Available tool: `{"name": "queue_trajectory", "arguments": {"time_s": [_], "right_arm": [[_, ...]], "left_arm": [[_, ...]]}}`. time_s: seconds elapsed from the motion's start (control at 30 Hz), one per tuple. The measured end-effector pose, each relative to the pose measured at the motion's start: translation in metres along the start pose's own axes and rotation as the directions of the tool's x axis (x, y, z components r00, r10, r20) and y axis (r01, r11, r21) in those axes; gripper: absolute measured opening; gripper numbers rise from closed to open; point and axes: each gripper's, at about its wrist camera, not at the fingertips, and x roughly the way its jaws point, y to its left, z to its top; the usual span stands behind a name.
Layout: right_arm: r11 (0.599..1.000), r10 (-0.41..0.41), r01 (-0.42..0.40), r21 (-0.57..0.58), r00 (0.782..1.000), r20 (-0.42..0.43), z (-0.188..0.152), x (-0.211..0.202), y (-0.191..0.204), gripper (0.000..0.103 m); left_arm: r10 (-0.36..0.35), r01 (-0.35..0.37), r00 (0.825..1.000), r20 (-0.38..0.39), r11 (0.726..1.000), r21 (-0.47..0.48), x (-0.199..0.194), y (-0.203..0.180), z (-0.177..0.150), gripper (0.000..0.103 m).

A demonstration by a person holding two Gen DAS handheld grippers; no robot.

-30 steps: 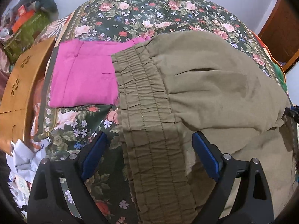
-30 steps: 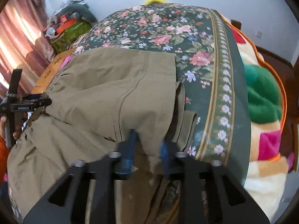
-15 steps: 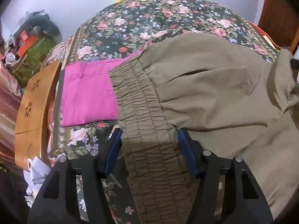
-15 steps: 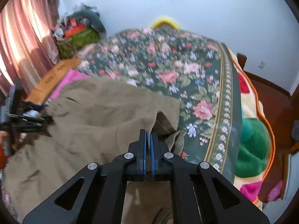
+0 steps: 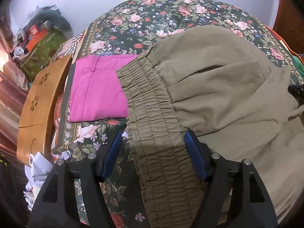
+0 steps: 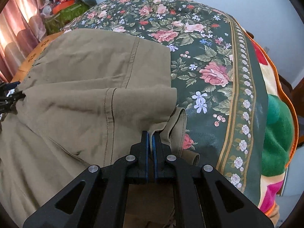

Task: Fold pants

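Olive pants (image 5: 218, 87) lie half-folded on the bed (image 6: 209, 60) at twelve o'clock (pink pants (image 5: 96, 89) done), your right hand-held gripper (image 6: 150, 138) pinching a hem fold, the left hand-held gripper (image 5: 153, 152) opening astride the waistband; squaring up remains.

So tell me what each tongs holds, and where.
Right tongs: olive pants, pinched at a folded edge. Left tongs: opening, straddling the waistband, gripping nothing.

Olive pants (image 5: 218, 87), elastic waistband between opening left gripper (image 5: 153, 152) pads; folded pink garment (image 5: 96, 87) beside, on floral bedspread (image 5: 161, 22).
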Motion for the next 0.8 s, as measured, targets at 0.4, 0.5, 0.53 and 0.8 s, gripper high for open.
{"name": "queue_trajectory", "arguments": {"time_s": [0.4, 0.5, 0.53, 0.8], "right_arm": [[0.999, -0.042, 0.042, -0.034, 0.999, 0.017, 0.007, -0.036, 0.005, 0.013], [0.999, -0.023, 0.025, -0.024, 0.997, 0.074, 0.012, -0.056, 0.004, 0.024], [0.999, -0.020, 0.022, -0.024, 0.995, 0.093, 0.014, -0.061, 0.004, 0.028], [1.000, 0.003, -0.003, -0.002, 0.977, 0.212, 0.049, -0.078, 0.002, 0.044]], "left_arm": [[-0.018, 0.015, 0.999, 0.031, 0.995, 0.098, -0.040, -0.004, 0.008, 0.074], [-0.038, 0.031, 0.997, 0.068, 0.995, 0.091, -0.054, -0.001, 0.016, 0.078], [-0.049, 0.042, 0.996, 0.077, 0.996, 0.083, -0.057, 0.001, 0.019, 0.080], [-0.044, 0.043, 0.991, 0.123, 0.999, 0.010, -0.053, 0.019, 0.058, 0.087]]}}
